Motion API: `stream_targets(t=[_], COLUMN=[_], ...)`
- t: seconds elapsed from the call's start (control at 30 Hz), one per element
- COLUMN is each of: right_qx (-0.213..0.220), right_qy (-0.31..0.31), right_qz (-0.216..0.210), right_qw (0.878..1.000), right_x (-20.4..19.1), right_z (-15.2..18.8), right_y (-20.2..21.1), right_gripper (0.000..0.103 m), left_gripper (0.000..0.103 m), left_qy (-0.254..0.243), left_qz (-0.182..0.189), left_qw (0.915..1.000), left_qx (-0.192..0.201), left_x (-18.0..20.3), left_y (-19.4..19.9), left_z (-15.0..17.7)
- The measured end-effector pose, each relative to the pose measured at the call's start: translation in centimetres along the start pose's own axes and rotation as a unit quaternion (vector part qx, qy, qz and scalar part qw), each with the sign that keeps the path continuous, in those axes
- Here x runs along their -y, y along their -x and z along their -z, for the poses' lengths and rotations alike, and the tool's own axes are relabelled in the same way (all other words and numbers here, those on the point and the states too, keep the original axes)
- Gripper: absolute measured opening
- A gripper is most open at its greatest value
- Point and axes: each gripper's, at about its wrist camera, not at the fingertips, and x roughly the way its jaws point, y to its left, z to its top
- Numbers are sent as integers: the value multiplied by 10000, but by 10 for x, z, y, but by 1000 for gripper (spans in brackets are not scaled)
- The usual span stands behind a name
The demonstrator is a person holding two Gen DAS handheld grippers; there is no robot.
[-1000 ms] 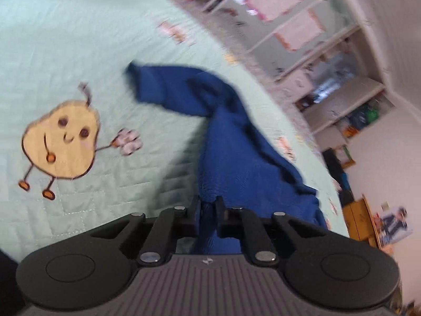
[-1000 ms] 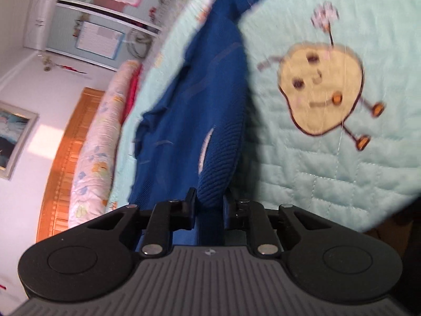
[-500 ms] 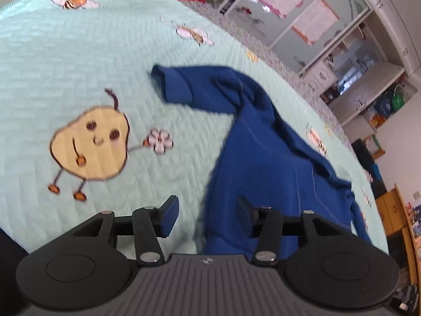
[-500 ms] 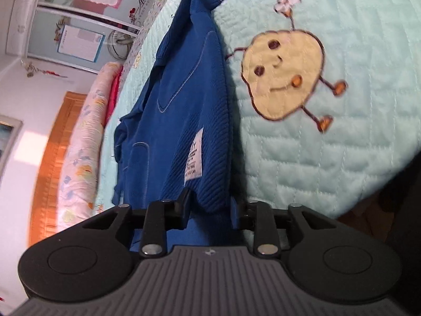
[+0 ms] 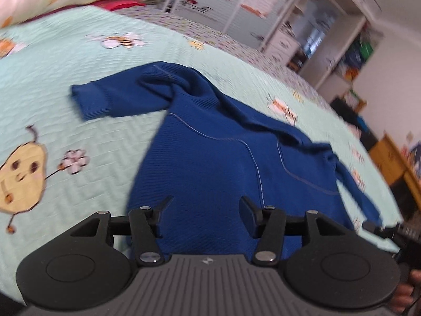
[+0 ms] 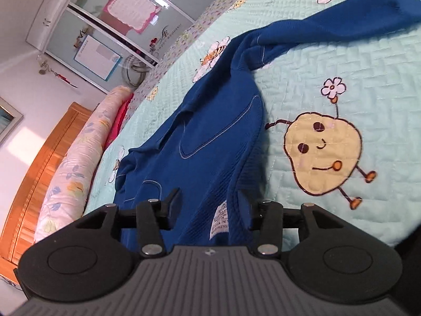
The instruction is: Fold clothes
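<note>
The sweater (image 5: 215, 163) is laid out on the quilt (image 5: 79, 84), hem toward the cameras, one sleeve (image 5: 110, 100) stretched away to the side, the other sleeve (image 5: 352, 184) trailing along the opposite edge. The body is not yet flat: ridges are seen near the shoulder and along the far side.

The left gripper (image 5: 205, 216) is spread above the hem, nothing pinched; its jaws have just been opening and only loose cloth is seen below them. The right gripper (image 6: 208, 205) is likewise spread, its jaws having just been opening, with the hem and its label (image 6: 219, 221) lying slack between the fingers, not pressed.

The step in hand is judged to be the release after laying out, before the first fold. It is done well if both grippers are lifted clear without the hem being dragged. The outstretched sleeve is probably best taken next, at its cuff (image 5: 89, 102), and carried across the chest in one flat pass. The ridges at the shoulder should be smoothed first, since a fold made over them would likely stay lumpy.
</note>
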Motion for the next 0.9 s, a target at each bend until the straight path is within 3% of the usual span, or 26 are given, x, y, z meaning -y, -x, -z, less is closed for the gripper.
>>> stream_targets(t=[0.07,0.2,0.33,0.43,0.53,0.67,0.77,0.9], right_qx=[103,843,817,770,1044,1680,1812,1655], right_qy=[61,415,447,535,95,-660,-334,708], right_qz=[122,884,256,410,439,1187,1712,2494], right_qw=[9999,9916,9953,9948,9935,9764,9679,9515], right_x=[-2,-12,-16,-18,0,47,72,86], right_z=[-2,-10,-23,-33,-50,-79,-97,-115], right_y=[0,18,18,-1,-9,9,30,38], right_gripper=[48,48,50,51,52,52,55,57], left_gripper=[57,57,58,58,59,60,61,65], left_qy=[-197,-394,-278,-235,-284,-264,-216,-258], left_qz=[-179,-373,-448,-442,-464,-447,-445,-486], left_qw=[9996,9980,9978,9980,9977,9978,9978,9974], left_qx=[-113,-330,-399,-386,-400,-421,-430,-455], left_x=[7,12,3,1,3,2,2,9], left_y=[-12,-30,-34,-32,-29,-25,-25,-32], left_z=[4,12,17,17,19,23,23,21])
